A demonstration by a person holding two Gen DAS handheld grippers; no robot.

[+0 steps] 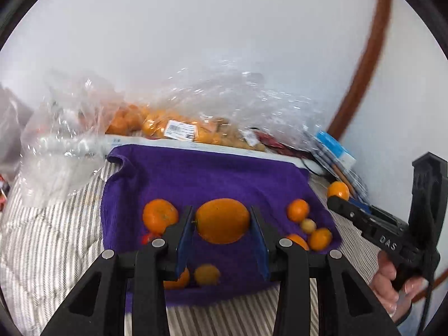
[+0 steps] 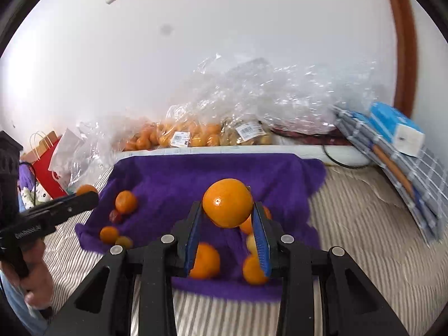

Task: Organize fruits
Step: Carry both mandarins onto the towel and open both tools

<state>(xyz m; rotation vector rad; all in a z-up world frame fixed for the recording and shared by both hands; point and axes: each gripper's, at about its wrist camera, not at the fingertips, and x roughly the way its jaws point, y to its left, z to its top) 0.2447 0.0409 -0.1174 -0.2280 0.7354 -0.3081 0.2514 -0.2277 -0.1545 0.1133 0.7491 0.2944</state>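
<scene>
Each gripper clamps one large orange above a purple towel strewn with smaller citrus

The left gripper has its blue pads pressed on both sides of a large orange, grasping it over the middle of the purple towel; a mandarin lies just left of its fingers. The right gripper likewise squeezes an orange between its pads, raised above the towel's near half, with more small fruit scattered on the cloth. Clear plastic bags of citrus sit behind the towel, against the wall, on striped bedding
</scene>
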